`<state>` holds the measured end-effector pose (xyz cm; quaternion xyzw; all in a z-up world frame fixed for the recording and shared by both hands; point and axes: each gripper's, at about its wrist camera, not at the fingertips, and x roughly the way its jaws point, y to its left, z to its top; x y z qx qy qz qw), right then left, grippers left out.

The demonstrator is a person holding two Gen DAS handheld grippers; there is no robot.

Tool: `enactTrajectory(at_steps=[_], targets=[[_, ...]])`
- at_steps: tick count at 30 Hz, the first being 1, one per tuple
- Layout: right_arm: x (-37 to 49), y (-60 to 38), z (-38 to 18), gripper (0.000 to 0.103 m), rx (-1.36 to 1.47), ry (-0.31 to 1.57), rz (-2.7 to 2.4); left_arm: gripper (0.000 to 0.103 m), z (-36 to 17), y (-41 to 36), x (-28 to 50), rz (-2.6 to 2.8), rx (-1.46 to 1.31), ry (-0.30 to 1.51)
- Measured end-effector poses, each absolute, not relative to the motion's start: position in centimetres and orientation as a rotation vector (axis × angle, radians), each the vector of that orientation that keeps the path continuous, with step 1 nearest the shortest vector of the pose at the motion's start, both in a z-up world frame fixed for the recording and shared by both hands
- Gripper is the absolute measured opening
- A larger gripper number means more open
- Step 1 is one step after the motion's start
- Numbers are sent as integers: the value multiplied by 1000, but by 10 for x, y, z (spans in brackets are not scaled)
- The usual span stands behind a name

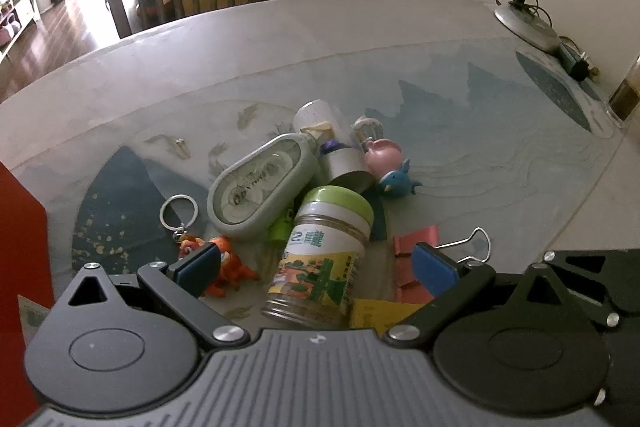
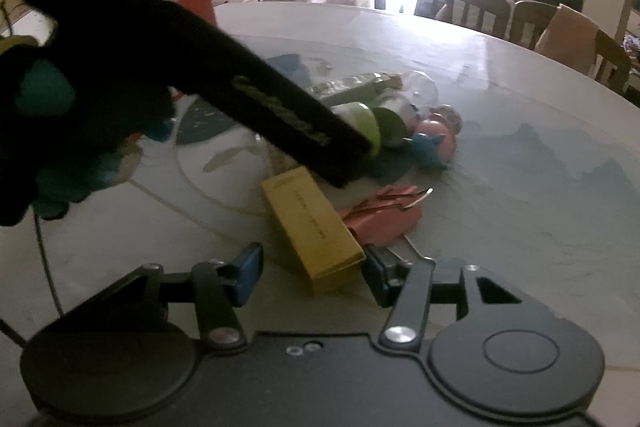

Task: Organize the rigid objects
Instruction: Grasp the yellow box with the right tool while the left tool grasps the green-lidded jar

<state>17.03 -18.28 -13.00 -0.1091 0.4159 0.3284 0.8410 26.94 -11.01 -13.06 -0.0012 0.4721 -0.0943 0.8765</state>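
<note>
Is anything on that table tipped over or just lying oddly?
Yes. The green-lidded jar lies on its side in the pile, leaning against the oval grey case. A silver tin behind it is also toppled.

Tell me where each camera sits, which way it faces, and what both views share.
Left wrist: on the left gripper, angled down at the green-lidded clear jar lying between its open fingers.
Right wrist: on the right gripper, angled down at the yellow rectangular box; the left gripper's black body crosses the frame.
Shared: jar, box, red binder clip.
</note>
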Motion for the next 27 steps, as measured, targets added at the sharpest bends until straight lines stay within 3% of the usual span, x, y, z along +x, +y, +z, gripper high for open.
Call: enactTrajectory(at_steps=[2,9,12,17,27], targets=[[170,-179,-131,52,-236,880,704,98,-132,-111,271,-199,-2,988],[174,-164,-137,45,-246,877,698,65,-139,-115,275,-204,6,1005],[177,-158,-139,44,-249,872,679,61,-141,-116,274,-201,19,1007],[179,-154,-139,29,-264,868,648,51,-140,-117,274,-181,36,1008],[161,-168,-132,28,-203,905,632,43,-134,-117,261,-184,38,1007]])
